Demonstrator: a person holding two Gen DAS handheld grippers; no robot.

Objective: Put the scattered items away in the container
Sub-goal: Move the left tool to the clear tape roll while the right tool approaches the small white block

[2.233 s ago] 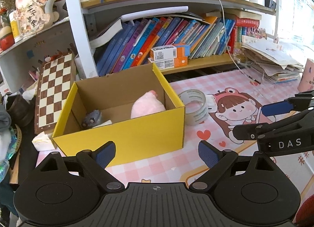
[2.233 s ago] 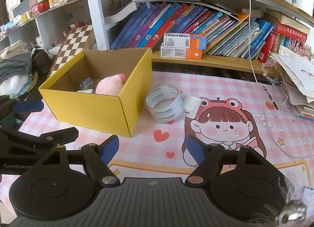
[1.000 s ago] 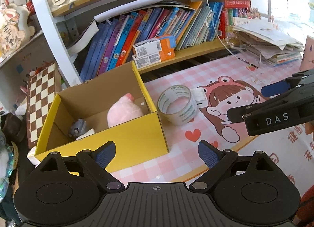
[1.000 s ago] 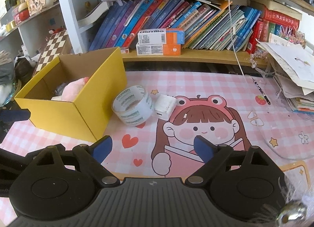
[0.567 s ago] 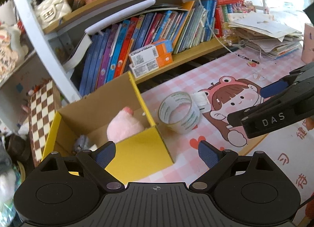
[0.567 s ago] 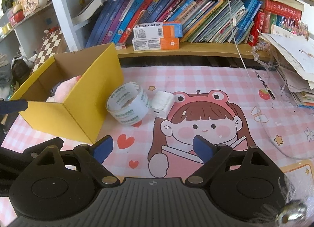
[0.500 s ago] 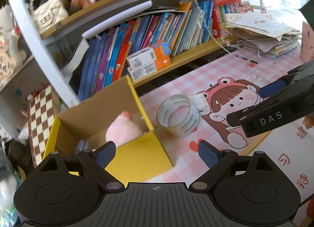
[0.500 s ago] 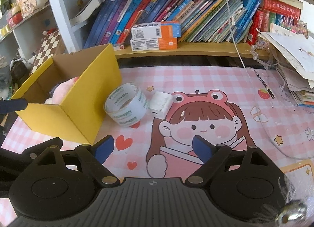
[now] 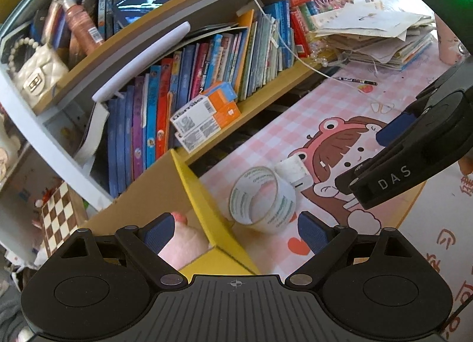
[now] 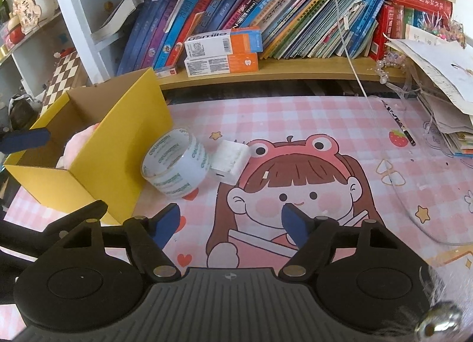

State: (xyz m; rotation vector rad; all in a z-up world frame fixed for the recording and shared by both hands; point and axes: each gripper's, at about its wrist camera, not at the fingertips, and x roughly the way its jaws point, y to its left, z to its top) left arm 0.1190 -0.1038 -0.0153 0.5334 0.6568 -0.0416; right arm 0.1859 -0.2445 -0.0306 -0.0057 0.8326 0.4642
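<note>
behind the desk stands the bookshelf [image 10: 295, 67], full of leaning books, with two white and orange cartons [image 10: 223, 52] stacked on its lower board. in front of it lies the pink checked desk mat [image 10: 295, 123] with a cartoon girl in a frog hat printed on it. on the left part of the mat sits the yellow cardboard box [image 10: 112, 146], open at the top, and inside it i see a pink plush toy [image 9: 183, 245] against the near wall. a chessboard [image 10: 63, 74] leans behind the box, and a pile of loose papers [image 10: 440, 75] lies at the far right of the desk.

just beside the right wall of the box lies the roll of clear tape [image 10: 174, 161], on its side on the mat, outside the box. the small white charger block [image 10: 229, 161] is directly to the right of the roll, so close that i cannot tell if they touch. a pencil [image 10: 399, 126] lies far to the right.

my left gripper [image 9: 233, 228] has its jaws wide apart, empty, over the corner of the box with the tape roll ahead. my right gripper [image 10: 229, 222] is low over the mat, short of the roll and the charger; its jaws are closing, and nothing is between the blue pads [image 10: 292, 225].
</note>
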